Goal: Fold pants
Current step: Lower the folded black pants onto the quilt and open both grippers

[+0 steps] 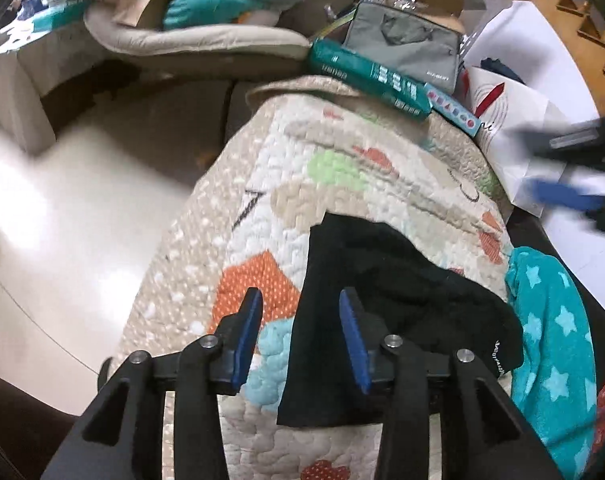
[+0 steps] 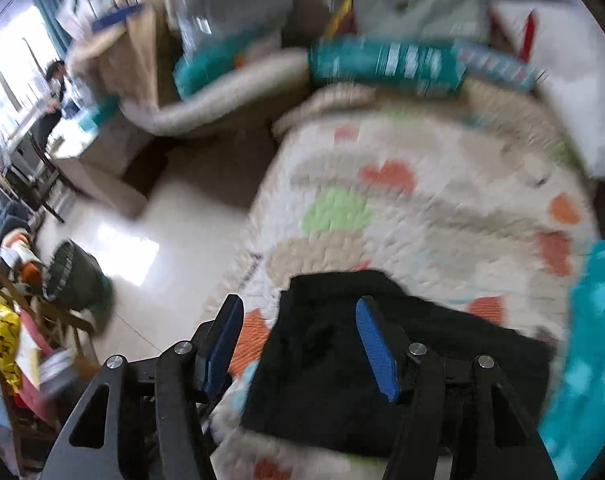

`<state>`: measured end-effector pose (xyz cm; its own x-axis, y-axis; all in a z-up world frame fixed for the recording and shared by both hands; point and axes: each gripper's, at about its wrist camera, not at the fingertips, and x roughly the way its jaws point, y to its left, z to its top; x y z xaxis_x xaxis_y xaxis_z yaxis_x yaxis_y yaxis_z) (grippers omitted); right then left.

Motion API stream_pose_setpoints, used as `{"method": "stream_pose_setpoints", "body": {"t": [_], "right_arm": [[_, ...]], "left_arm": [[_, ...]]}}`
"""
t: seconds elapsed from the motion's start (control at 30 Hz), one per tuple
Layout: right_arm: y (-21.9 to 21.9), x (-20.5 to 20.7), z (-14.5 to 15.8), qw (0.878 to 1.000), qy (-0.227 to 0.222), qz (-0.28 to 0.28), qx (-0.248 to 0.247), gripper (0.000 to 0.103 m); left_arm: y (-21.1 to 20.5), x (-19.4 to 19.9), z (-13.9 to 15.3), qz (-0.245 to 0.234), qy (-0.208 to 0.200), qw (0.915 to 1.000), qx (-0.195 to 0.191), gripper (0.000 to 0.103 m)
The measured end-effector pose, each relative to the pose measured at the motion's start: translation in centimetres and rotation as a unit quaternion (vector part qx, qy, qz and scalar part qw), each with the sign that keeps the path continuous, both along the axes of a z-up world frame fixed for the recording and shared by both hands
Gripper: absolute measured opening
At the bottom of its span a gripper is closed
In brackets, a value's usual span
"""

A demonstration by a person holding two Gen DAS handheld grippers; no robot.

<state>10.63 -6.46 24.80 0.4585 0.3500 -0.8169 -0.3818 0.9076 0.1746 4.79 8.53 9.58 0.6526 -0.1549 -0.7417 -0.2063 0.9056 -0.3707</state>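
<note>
The black pants (image 1: 386,296) lie folded in a compact bundle on a patterned quilt (image 1: 342,168), a small white label at their right edge. My left gripper (image 1: 300,300) is open and empty, hovering over the bundle's left edge. The right gripper shows blurred at the right edge of the left wrist view (image 1: 570,168), open, above a white paper bag. In the right wrist view the pants (image 2: 342,360) lie below my open right gripper (image 2: 298,312), whose fingers hold nothing. That view is motion-blurred.
A teal star-print blanket (image 1: 550,344) lies right of the pants. A teal box (image 1: 366,76), a grey pouch (image 1: 406,48) and a white paper bag (image 1: 518,120) sit at the quilt's far end. Beige cushions (image 1: 182,40) and shiny floor (image 1: 82,216) are left. A dark bin (image 2: 74,276) stands on the floor.
</note>
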Motion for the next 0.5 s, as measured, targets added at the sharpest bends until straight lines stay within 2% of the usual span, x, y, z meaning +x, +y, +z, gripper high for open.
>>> {"method": "stream_pose_setpoints", "body": {"t": [0.03, 0.1, 0.17, 0.23, 0.37, 0.5], "right_arm": [[-0.3, -1.8, 3.1, 1.0, -0.005, -0.002, 0.015, 0.069], [-0.7, -5.0, 7.7, 0.999, -0.023, 0.01, 0.038, 0.085], [-0.3, -8.9, 12.5, 0.996, -0.073, 0.034, 0.047, 0.092], [-0.3, -12.5, 16.3, 0.99, -0.118, 0.048, 0.061, 0.094], [-1.1, -15.9, 19.2, 0.984, -0.132, 0.069, 0.1, 0.095], [-2.4, -17.7, 19.4, 0.981, -0.099, 0.096, 0.14, 0.096]], "left_arm": [[0.1, 0.0, 0.3, -0.001, 0.001, 1.0, 0.004, 0.039], [0.5, -1.0, 0.6, -0.001, 0.009, 0.9998, 0.015, 0.039], [1.5, -1.2, 0.8, 0.003, 0.019, 0.9996, 0.021, 0.039], [2.0, -1.1, 1.3, 0.01, 0.025, 0.9993, 0.025, 0.039], [1.9, -0.6, 1.6, 0.023, 0.032, 0.9985, 0.038, 0.039], [1.3, -0.5, 2.0, 0.028, 0.03, 0.998, 0.048, 0.039]]}}
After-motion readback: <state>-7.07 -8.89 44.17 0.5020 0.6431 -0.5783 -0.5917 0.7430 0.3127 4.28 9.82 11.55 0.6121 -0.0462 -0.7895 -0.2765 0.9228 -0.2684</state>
